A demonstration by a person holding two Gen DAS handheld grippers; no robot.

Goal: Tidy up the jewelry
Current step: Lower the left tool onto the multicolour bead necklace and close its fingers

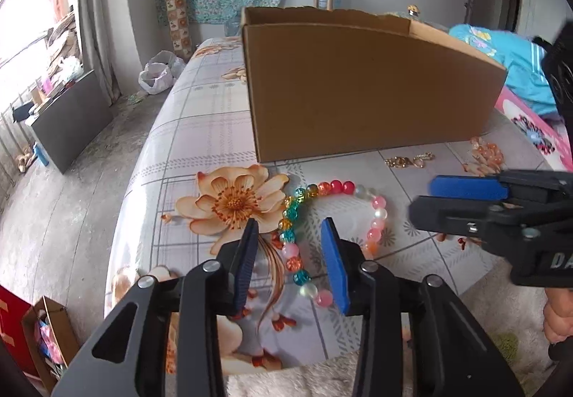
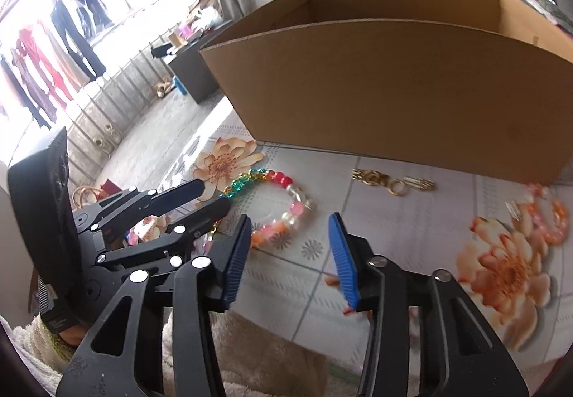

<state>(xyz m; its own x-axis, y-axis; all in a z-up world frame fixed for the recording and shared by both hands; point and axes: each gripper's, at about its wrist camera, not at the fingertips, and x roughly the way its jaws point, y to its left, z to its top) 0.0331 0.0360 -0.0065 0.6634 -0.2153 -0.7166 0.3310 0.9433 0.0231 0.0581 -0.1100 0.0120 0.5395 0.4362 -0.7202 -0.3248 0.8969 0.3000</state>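
A multicoloured bead bracelet (image 1: pixel 335 189) lies on the flowered tablecloth; it also shows in the right wrist view (image 2: pixel 283 207). My left gripper (image 1: pixel 292 262) is open, low over the bracelet's left side, with beads between its fingers. It appears in the right wrist view (image 2: pixel 211 198) at the bracelet's left edge. My right gripper (image 2: pixel 290 259) is open and empty, just in front of the bracelet. In the left wrist view it (image 1: pixel 422 200) sits right of the bracelet. A gold chain piece (image 2: pixel 392 180) and an orange bead bracelet (image 2: pixel 548 218) lie near an open cardboard box (image 2: pixel 394 89).
The box (image 1: pixel 358 89) stands behind the jewelry. The table's left edge (image 1: pixel 143 160) drops to the floor. A pink box (image 1: pixel 537 132) and blue cloth (image 1: pixel 512 60) lie at the right. A fuzzy cream cloth (image 2: pixel 272 354) covers the near edge.
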